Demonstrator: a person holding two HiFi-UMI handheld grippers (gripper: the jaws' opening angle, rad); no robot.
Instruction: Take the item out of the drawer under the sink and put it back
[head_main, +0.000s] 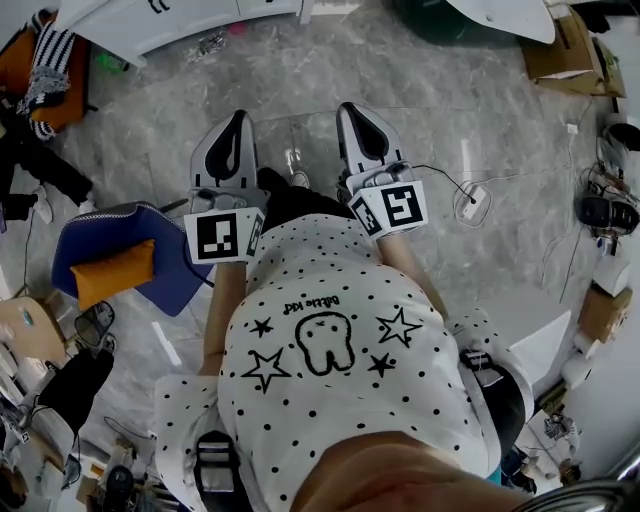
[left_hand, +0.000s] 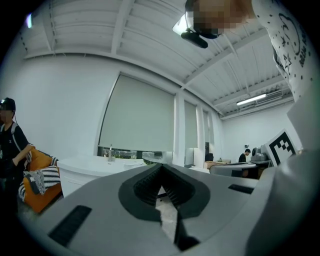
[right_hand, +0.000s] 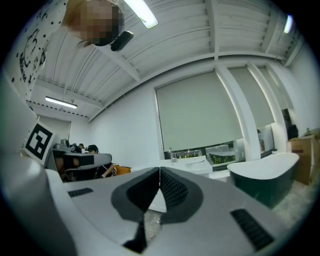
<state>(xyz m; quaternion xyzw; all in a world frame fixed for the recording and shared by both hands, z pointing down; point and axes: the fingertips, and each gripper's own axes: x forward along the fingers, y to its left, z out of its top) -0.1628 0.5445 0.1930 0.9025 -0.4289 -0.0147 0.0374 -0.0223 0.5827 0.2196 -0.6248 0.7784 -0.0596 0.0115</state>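
I stand on a marble floor with a gripper in each hand, both held level in front of me. My left gripper (head_main: 238, 120) is shut with nothing between its jaws; in the left gripper view its tips (left_hand: 162, 166) meet. My right gripper (head_main: 353, 108) is also shut and empty, its tips (right_hand: 159, 170) touching. The white sink cabinet (head_main: 185, 25) stands some way ahead at the upper left; it also shows as a white vanity (left_hand: 97, 169) with a tap, and beyond the right jaws (right_hand: 192, 163). No drawer front or item can be made out.
A blue chair with an orange cushion (head_main: 115, 255) is at my left. A power strip with cables (head_main: 472, 203) lies on the floor to the right, cardboard boxes (head_main: 560, 50) beyond. A dark green bathtub (right_hand: 265, 177) stands right of the sink. A person in black (left_hand: 7, 145) stands far left.
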